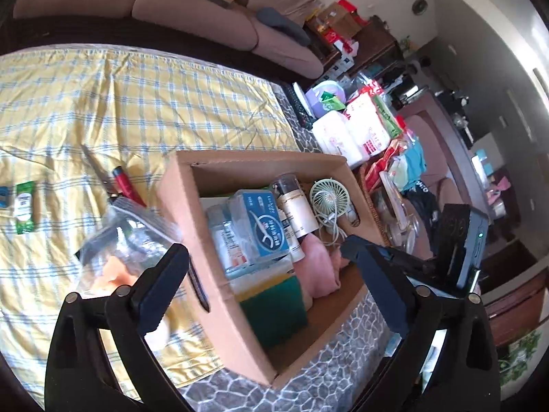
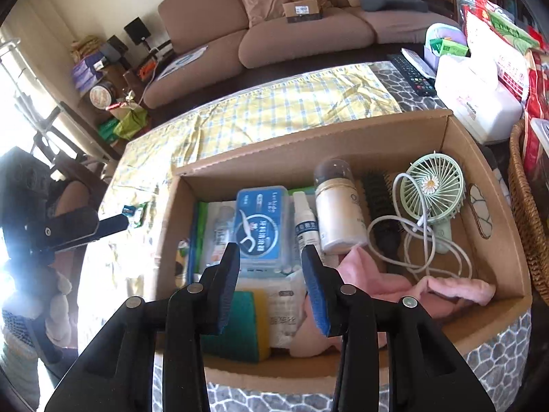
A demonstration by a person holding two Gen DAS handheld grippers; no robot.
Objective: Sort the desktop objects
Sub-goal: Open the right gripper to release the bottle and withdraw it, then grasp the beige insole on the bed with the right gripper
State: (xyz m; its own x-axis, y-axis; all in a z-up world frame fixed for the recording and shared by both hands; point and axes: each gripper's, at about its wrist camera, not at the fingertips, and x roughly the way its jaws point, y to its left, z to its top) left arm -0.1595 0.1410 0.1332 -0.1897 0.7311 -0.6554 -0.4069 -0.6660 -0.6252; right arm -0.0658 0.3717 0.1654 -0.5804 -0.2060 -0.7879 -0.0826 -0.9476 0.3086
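- Left wrist view: the left gripper (image 1: 264, 257) stands spread wide, nothing between its pads. Its jaws straddle the near left wall of the box (image 1: 192, 219), without touching it as far as can be seen.
- The box sits at the centre, open-topped and packed: a blue floss case (image 1: 259, 226), a cream bottle (image 1: 296, 207), a green fan (image 1: 327, 199) at 1 o'clock, a pink cloth (image 1: 319, 267), a green sponge (image 1: 274, 312) at 6 o'clock.
- Only this view shows what lies outside the box at 9 o'clock on the checked cloth (image 1: 120, 110): a clear bag (image 1: 130, 237), blurred, against the box wall, a red tube (image 1: 125, 185), and a green packet (image 1: 25, 206) at the far left edge.
- Right wrist view: the right gripper (image 2: 271, 281) hangs over the box (image 2: 308, 137), jaws partly apart and gripping nothing; the floss case (image 2: 262, 223) shows just beyond the gap.
- Only here are the box's deeper contents plain: a white spray bottle (image 2: 305, 226), a black brush (image 2: 381, 206), the fan (image 2: 434, 185) with its white cord (image 2: 422, 240) coiled at 3 o'clock, the pink cloth (image 2: 429, 288) along the near wall.
- At 9 o'clock, the left gripper (image 2: 103, 225) appears side-on, outside the box.
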